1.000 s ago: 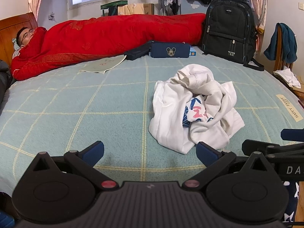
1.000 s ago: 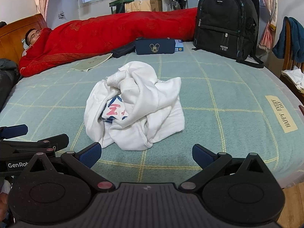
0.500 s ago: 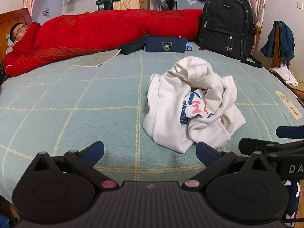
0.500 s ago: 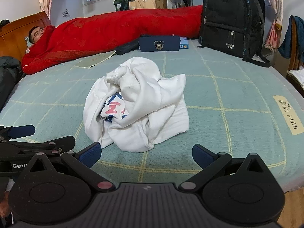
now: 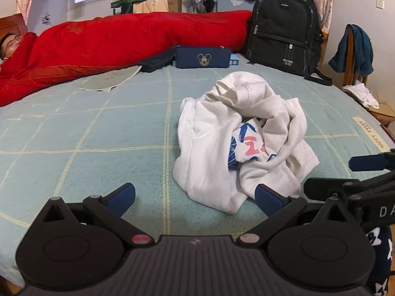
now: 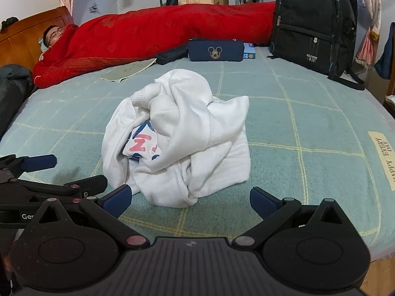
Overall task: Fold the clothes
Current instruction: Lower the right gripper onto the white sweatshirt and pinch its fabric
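crumpled white knit sweatshirt (image 5: 237,138) | soft checked blanket (image 5: 98,133) | grippers spread

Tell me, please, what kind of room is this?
Most likely a lived-in bedroom: a bed with a green checked blanket, a person lying under a red quilt, and a white garment crumpled on the bed.

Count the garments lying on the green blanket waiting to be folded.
1: a crumpled white sweatshirt mid-blanket, just ahead of both open grippers, printed front partly showing. Its folds could hide something smaller.
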A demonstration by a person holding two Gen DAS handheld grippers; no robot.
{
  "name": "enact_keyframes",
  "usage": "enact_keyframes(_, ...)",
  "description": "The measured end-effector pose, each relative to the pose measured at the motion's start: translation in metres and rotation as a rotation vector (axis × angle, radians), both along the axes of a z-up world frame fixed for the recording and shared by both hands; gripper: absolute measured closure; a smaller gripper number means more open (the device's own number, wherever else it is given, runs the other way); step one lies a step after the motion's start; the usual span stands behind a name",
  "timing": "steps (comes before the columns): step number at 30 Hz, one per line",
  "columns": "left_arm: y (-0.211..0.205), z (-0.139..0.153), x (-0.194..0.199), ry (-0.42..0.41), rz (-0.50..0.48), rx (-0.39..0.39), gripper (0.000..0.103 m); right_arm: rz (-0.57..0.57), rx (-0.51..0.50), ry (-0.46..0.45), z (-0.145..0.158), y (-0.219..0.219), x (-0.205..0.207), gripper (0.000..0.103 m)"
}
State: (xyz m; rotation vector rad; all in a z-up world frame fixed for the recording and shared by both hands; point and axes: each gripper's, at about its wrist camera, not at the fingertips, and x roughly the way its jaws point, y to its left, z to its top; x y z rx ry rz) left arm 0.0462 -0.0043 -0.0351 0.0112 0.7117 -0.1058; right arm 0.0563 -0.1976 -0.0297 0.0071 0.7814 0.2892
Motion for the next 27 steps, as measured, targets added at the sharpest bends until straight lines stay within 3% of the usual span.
enact_keyframes(7, -0.002, -0.004, 0.009, 0.002, -0.06, 0.016, 0.001, 0.067, -0.066, -0.027, 0.0, 0.001, 0.01, 0.0)
enact_keyframes(13, -0.006, -0.004, 0.018, 0.007, -0.064, 0.041, 0.001, 0.098, -0.01, -0.033, -0.004, -0.001, 0.016, 0.0)
enact_keyframes(18, 0.003, -0.003, 0.019, -0.011, -0.077, 0.038, 0.001, 0.221, 0.011, -0.12, -0.01, 0.0, 0.01, 0.0)
enact_keyframes(27, 0.017, -0.011, 0.018, -0.007, -0.099, 0.053, 0.001, 0.23, -0.004, -0.05, -0.014, 0.0, 0.016, 0.0)
